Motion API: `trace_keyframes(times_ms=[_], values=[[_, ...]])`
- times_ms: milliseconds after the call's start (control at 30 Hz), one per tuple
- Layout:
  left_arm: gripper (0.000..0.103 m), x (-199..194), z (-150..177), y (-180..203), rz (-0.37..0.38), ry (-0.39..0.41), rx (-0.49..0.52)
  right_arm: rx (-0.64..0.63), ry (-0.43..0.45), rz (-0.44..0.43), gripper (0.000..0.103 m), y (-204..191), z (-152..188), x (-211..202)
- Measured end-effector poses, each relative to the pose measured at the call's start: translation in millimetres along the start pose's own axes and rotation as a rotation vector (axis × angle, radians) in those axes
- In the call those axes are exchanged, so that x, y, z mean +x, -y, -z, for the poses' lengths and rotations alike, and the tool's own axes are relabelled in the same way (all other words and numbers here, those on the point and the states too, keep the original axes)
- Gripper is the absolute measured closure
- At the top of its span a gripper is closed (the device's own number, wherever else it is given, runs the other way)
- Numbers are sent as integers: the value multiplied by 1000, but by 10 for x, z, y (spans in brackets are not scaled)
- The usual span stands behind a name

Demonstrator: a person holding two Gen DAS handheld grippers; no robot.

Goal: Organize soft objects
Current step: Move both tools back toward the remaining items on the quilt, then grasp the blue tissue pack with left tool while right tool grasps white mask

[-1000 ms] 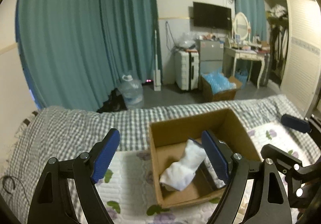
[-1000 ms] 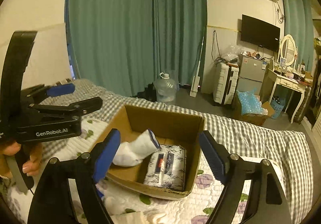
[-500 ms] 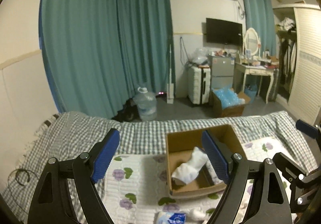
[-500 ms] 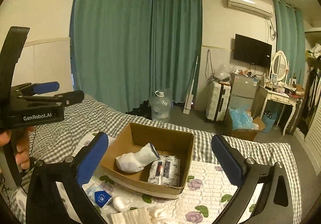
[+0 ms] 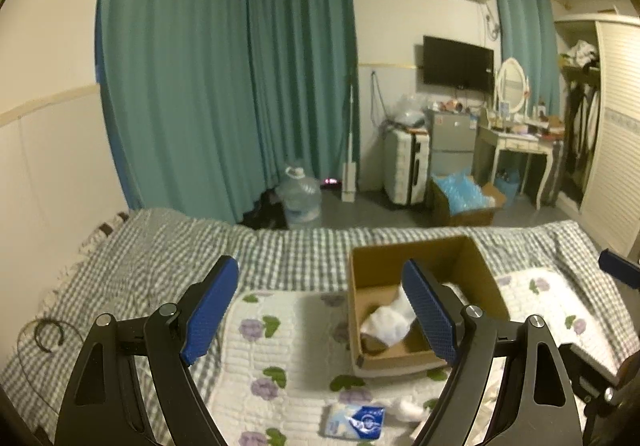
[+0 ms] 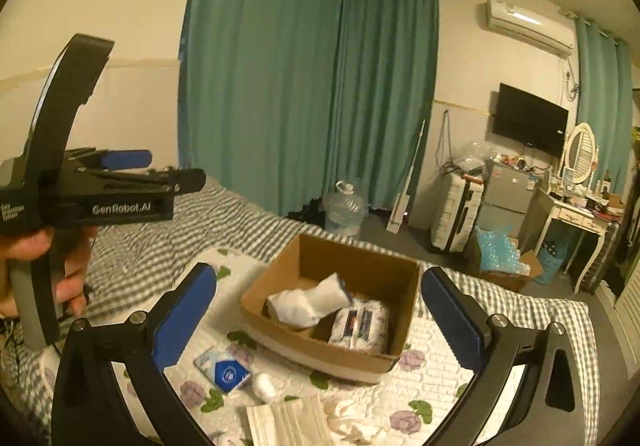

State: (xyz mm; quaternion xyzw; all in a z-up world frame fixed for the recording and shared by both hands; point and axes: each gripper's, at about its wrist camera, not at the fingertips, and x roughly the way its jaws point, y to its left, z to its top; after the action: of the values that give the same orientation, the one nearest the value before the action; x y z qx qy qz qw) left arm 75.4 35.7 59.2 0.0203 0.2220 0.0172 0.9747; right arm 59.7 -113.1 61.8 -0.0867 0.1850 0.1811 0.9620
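Both hand-held grippers [image 5: 320, 306] [image 6: 318, 310] apart, empty, above quilt [image 6: 432, 378], clear of box rim [image 6: 320, 344]

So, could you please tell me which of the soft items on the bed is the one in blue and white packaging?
It is the small tissue pack lying on the floral quilt in front of the cardboard box; the folded cloth nearby is plain white.

Box [image 6: 336, 330] mid-frame on bed [image 6: 520, 310]; sock [image 6: 308, 300] and pack [image 6: 360, 328] inside; tissue packet [image 6: 224, 368] lower left of box.
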Motion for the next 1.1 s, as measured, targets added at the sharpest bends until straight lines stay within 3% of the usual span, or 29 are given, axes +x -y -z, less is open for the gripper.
trace_keyframes(times_ms=[167, 300, 467, 567, 833, 1100], values=[[18, 80, 212, -17, 3, -33, -27, 23, -67, -41, 0, 17, 234, 112], [18, 207, 438, 18, -42, -47, 23, 31, -137, -36, 0, 22, 427, 242], [18, 347, 636, -16, -20, -106, 25, 43, -214, -64, 0, 15, 669, 397], [18, 460, 767, -16, 36, -179, 0, 22, -259, -74, 0, -23, 825, 482], [18, 815, 1200, 66, -3, -302, 53, -18, -372, -137, 0, -162, 1214, 741], [18, 1071, 1656, 85, 11, -441, 86, -11, -474, -191, 0, -260, 1532, 1022]])
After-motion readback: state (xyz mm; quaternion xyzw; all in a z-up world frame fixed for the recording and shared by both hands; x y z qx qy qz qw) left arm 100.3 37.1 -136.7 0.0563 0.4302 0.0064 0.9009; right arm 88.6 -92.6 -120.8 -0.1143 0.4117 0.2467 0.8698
